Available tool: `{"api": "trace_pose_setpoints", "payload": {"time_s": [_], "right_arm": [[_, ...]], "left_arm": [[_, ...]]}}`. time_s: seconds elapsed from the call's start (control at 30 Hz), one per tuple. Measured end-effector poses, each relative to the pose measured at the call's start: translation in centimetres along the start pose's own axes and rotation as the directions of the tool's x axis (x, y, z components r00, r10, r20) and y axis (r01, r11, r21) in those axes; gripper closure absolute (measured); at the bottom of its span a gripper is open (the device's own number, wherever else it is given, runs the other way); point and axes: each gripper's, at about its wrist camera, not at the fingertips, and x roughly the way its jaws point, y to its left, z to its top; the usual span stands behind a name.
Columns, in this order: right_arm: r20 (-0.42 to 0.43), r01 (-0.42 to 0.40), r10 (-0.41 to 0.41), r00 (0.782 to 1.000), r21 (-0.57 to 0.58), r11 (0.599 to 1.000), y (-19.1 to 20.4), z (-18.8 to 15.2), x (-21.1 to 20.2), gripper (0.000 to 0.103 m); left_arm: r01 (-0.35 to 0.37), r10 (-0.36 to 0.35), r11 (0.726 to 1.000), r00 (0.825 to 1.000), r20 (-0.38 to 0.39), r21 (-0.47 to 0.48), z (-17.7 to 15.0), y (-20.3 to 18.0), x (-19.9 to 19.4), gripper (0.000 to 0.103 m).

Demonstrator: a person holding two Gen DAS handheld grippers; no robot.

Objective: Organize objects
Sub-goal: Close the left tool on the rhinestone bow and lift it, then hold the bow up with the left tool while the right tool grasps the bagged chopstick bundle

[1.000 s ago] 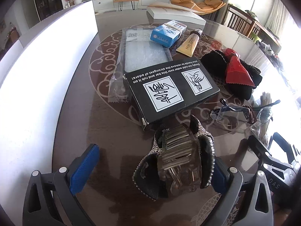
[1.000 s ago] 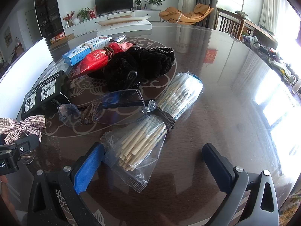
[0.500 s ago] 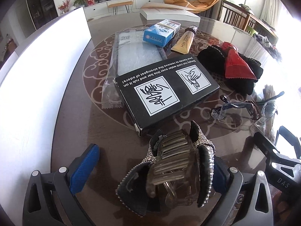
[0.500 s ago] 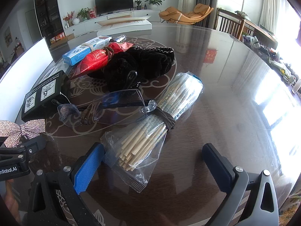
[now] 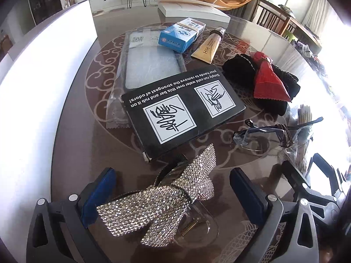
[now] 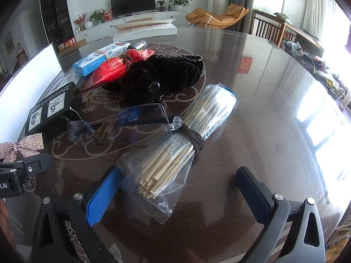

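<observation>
Glass-topped round table (image 6: 274, 100), living room behind. Left gripper (image 5: 173, 194): jaws spread, rhinestone bow hair clip (image 5: 166, 199) lying loose between them, apparently set down just short of the black box (image 5: 182, 109). Right gripper (image 6: 177, 188): jaws released, bagged chopsticks (image 6: 175, 153) between them, mouth of the bag nearest. Ahead, glasses (image 6: 122, 122), then black cloth (image 6: 162, 74).

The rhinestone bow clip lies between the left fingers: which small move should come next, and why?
Probably draw the left gripper back and up, away from the bow clip. Its fingers stand wide apart and seem not to press the clip, which lies on the table just in front of the black box. So the clip looks set down already.
</observation>
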Motion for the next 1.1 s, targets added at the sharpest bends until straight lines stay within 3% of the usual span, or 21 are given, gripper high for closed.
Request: {"api": "trace_pose_setpoints", "payload": {"time_s": [0.07,0.13,0.33,0.5,0.67,0.73,0.8,0.87,0.93,1.03,1.07,1.1], "right_arm": [[0.0,0.0,0.0,1.0,0.0,1.0,0.0,0.0,0.0,0.0],[0.0,0.0,0.0,1.0,0.0,1.0,0.0,0.0,0.0,0.0],[0.0,-0.001,0.001,1.0,0.0,1.0,0.0,0.0,0.0,0.0],[-0.001,0.001,-0.001,1.0,0.004,1.0,-0.1,0.0,-0.1,0.0],[-0.011,-0.004,0.004,1.0,0.013,1.0,-0.3,-0.1,-0.2,0.0],[-0.018,-0.07,0.072,0.997,0.08,0.994,-1.5,-0.2,-0.9,0.0],[0.004,-0.193,0.197,0.98,0.215,0.957,-3.8,-0.6,-1.8,0.0],[-0.039,-0.184,0.201,0.979,0.264,0.947,-4.9,-0.3,-1.8,0.0],[-0.084,-0.155,0.173,0.981,0.186,0.97,-4.0,0.7,-1.8,0.001],[-0.077,-0.126,0.132,0.988,0.073,0.989,-2.0,2.7,-1.8,0.001],[-0.078,-0.128,0.132,0.988,0.061,0.99,-1.6,3.3,-1.3,0.002],[-0.089,-0.126,0.132,0.987,0.068,0.99,-1.7,3.9,-0.7,0.01]], "left_arm": [[-0.023,0.023,1.0,1.0,0.018,0.019,0.0,-0.5,0.1,0.005],[-0.051,0.048,0.998,0.997,0.059,0.041,-0.4,-0.8,-0.3,0.025],[0.006,-0.013,0.998,0.992,0.122,0.059,-2.3,-0.3,-2.0,0.037],[0.077,-0.089,0.992,0.989,0.122,0.099,-5.4,0.7,-3.5,0.037],[0.078,-0.093,0.988,0.99,0.109,0.135,-6.5,1.3,-3.8,0.032],[0.076,-0.092,0.987,0.99,0.11,0.144,-6.8,1.2,-3.9,0.032],[0.065,-0.085,0.985,0.989,0.122,0.162,-7.1,1.1,-4.0,0.032],[0.053,-0.077,0.984,0.988,0.132,0.172,-7.4,1.0,-3.9,0.03],[0.041,-0.068,0.983,0.987,0.147,0.179,-7.5,0.9,-3.8,0.03],[0.043,-0.069,0.985,0.986,0.153,0.167,-7.3,0.9,-3.7,0.03],[0.046,-0.071,0.986,0.985,0.155,0.16,-7.3,1.0,-3.8,0.035],[0.05,-0.074,0.988,0.984,0.159,0.149,-7.2,1.2,-3.8,0.037]]}}
